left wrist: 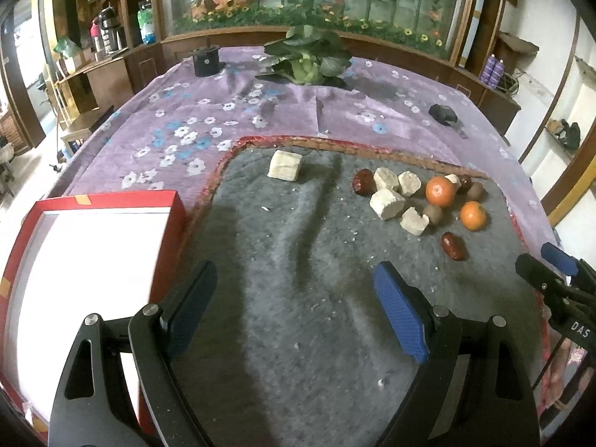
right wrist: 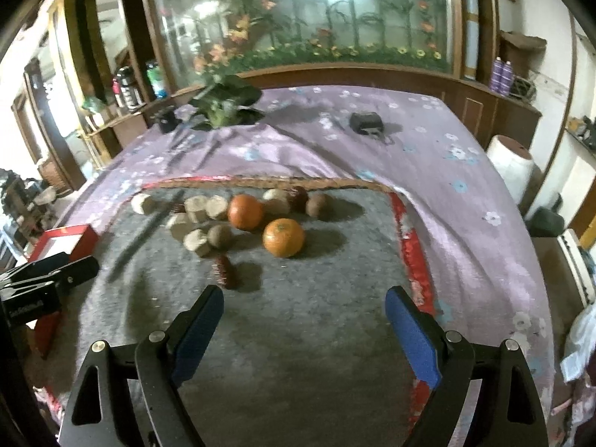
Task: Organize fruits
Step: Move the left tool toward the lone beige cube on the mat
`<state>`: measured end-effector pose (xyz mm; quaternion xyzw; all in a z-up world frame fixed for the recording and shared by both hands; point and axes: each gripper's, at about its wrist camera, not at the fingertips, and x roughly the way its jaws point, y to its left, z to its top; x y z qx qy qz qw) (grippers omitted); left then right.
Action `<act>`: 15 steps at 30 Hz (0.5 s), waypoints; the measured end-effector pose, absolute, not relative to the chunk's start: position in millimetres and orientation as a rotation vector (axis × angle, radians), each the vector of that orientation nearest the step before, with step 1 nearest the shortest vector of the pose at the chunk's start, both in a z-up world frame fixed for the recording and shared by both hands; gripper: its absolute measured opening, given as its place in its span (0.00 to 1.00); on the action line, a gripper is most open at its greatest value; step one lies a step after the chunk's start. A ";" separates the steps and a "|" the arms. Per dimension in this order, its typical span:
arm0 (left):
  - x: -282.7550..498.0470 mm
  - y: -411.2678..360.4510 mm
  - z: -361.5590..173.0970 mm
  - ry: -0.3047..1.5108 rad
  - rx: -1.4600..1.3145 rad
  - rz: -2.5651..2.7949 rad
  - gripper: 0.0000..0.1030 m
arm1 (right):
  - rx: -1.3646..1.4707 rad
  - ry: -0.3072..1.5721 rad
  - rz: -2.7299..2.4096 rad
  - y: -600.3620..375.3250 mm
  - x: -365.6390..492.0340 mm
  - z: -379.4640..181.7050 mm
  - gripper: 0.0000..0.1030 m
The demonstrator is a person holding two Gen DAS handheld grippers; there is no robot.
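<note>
A red date (right wrist: 226,271) lies lengthwise toward the mat's (left wrist: 283,298) near edge, before two oranges (right wrist: 284,237). Both grippers (left wrist: 296,290) (right wrist: 304,314) hover level, jaws wide apart, empty.

Red-rimmed white-lined cardboard box (left wrist: 111,201): left and lower parts cut by the frame and hidden behind black gripper arms; interior overexposed. Right gripper (left wrist: 558,272): only tips show at the left view's edge. Dark red wrinkled date (right wrist: 225,272): motion-blurred.
</note>
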<state>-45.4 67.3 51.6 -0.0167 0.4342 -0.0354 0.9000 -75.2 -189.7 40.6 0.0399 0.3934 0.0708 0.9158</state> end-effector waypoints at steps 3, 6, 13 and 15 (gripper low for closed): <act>-41.3 71.2 53.5 0.911 -0.040 -0.063 0.84 | 0.066 0.797 0.187 -181.4 -77.5 43.8 0.84; -30.2 73.5 58.9 0.907 -0.063 -0.056 0.84 | 0.018 0.790 0.203 -173.5 -78.1 44.8 0.83; 1.5 71.4 60.5 0.918 -0.027 -0.044 0.84 | 0.004 0.781 0.240 -167.9 -71.5 47.4 0.79; 7.7 71.2 59.7 0.936 -0.014 -0.044 0.84 | -0.004 0.788 0.245 -166.0 -67.0 46.9 0.78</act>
